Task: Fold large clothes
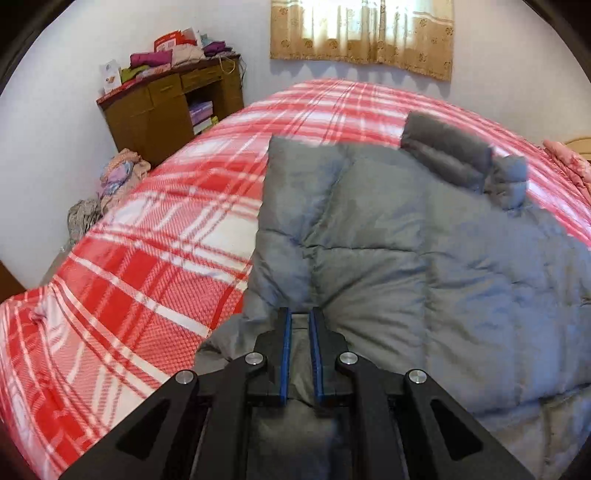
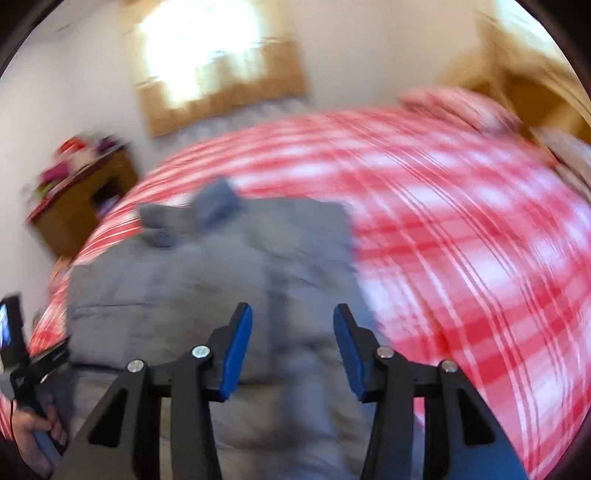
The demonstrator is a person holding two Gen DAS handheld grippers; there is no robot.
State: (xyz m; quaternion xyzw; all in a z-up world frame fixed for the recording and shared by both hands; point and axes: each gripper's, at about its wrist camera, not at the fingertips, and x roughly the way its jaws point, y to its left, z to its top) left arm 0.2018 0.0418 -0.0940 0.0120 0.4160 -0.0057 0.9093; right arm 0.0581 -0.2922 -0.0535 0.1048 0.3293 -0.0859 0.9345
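Left wrist view: the grey puffy jacket (image 1: 406, 251) was spread on the red checked bed (image 1: 140, 240), below the curtain (image 1: 362, 33). The left gripper (image 1: 300, 317) was clenched on a fold of the jacket at its near edge. In the blurred right wrist view, the right gripper (image 2: 292, 314) was held released above the jacket. A fold seemed to be underway; next, the held edge probably had to be carried across the jacket.
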